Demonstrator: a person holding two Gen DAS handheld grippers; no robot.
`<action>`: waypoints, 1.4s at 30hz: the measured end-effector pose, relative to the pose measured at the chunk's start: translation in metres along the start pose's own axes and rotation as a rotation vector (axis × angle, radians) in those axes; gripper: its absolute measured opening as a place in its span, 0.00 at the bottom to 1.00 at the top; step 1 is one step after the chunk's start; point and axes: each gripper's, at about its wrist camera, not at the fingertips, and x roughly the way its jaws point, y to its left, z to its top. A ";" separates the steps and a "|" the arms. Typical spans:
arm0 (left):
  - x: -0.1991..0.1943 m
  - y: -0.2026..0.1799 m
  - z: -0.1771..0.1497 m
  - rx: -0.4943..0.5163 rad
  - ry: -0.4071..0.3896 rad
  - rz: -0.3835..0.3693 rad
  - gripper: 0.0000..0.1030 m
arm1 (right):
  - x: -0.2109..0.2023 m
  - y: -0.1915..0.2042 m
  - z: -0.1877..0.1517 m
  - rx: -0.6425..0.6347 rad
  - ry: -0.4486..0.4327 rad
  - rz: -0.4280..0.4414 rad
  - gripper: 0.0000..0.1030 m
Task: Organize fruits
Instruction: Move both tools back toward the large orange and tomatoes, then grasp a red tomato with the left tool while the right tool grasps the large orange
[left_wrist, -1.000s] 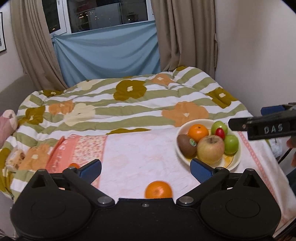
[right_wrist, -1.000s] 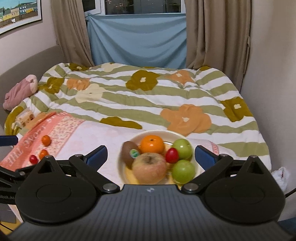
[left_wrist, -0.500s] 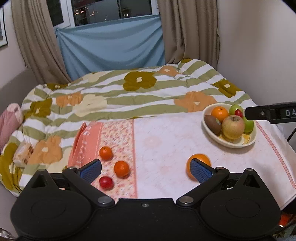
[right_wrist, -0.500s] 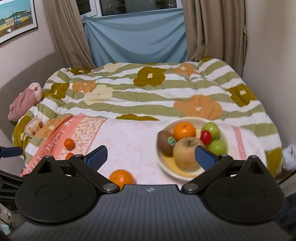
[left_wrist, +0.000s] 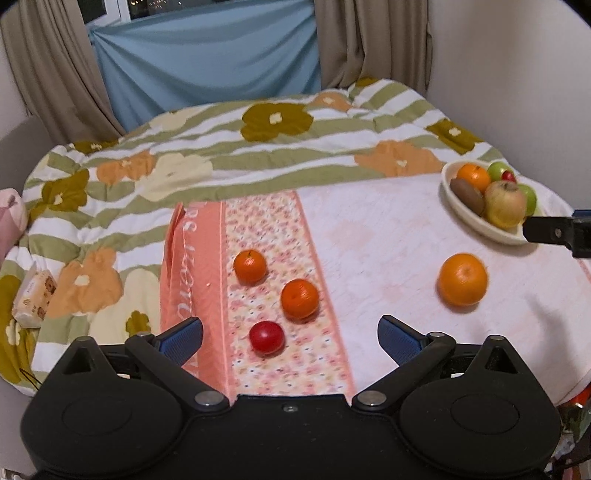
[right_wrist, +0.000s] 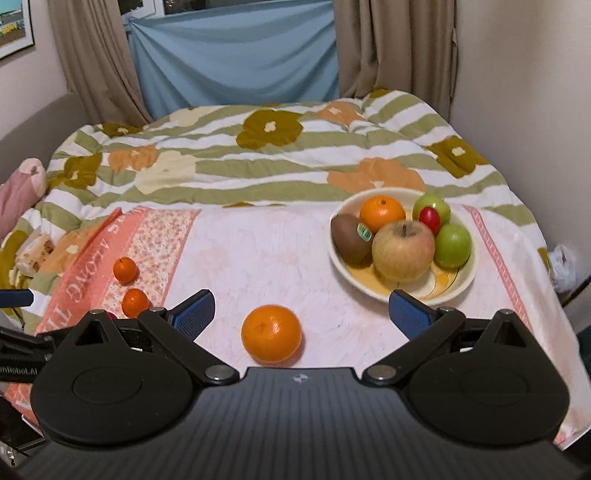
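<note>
Both grippers, left gripper (left_wrist: 290, 336) and right gripper (right_wrist: 301, 308), gape empty; cloth (right_wrist: 85, 280) reads "ALONG"; kiwi (right_wrist: 349, 240) sticker illegible.

Cream bowl (right_wrist: 466, 281), right side of the pink cloth: kiwi (right_wrist: 349, 240) with sticker, orange (right_wrist: 382, 213), large apple (right_wrist: 402, 250), two green apples (right_wrist: 453, 245), small red fruit (right_wrist: 429, 218). Loose on the cloth: large orange (right_wrist: 271, 333) near centre; two small oranges (left_wrist: 250, 266) and one red fruit (left_wrist: 266, 336) clustered at left.
</note>
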 end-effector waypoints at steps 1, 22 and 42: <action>0.004 0.003 -0.001 0.004 0.009 -0.003 0.97 | 0.004 0.003 -0.003 0.002 0.006 -0.001 1.00; 0.091 0.026 -0.010 0.075 0.178 -0.075 0.58 | 0.078 0.033 -0.031 0.054 0.100 -0.083 1.00; 0.094 0.029 -0.010 0.056 0.173 -0.104 0.36 | 0.103 0.043 -0.029 0.003 0.153 -0.071 0.98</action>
